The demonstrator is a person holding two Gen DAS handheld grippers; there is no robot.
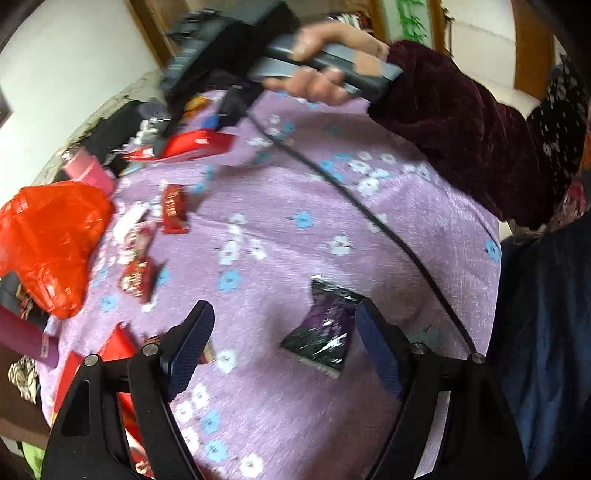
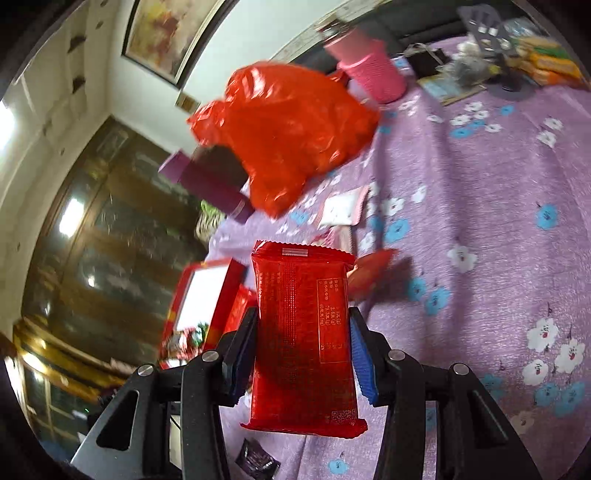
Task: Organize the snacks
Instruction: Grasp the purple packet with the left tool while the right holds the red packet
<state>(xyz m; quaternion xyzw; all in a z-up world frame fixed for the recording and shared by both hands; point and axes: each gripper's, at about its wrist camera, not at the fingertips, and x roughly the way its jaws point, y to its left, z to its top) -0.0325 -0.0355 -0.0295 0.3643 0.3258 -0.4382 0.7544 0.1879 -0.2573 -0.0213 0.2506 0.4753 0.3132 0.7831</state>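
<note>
A lilac cloth (image 2: 480,206) printed with white and blue flowers covers the surface, and a framed painting (image 2: 166,33) hangs on the pale wall behind it. The right tongs (image 2: 303,354) pinch a red snack pack (image 2: 303,332) by its two long edges, lifted clear of the cloth; its back carries a boxed table of small print and a square code near the lower seam, all too fine to read. Beyond it lie a crumpled red plastic bag (image 2: 284,136), a pink cup (image 2: 369,70), a purple tube (image 2: 207,184) and an open red box (image 2: 203,295) at the cloth's left edge. In the left wrist view, the left tongs (image 1: 284,339) stand spread wide over a dark purple foil packet (image 1: 325,328) that lies flat on the cloth between the fingers, closer to the right one, with neither pad pressing it. Small red wrapped sweets (image 1: 173,210) lie scattered further left; their gold lettering is blurred. A hand (image 1: 325,70) in a maroon sleeve (image 1: 461,125) grips the other handle above a black cable (image 1: 369,210)
</note>
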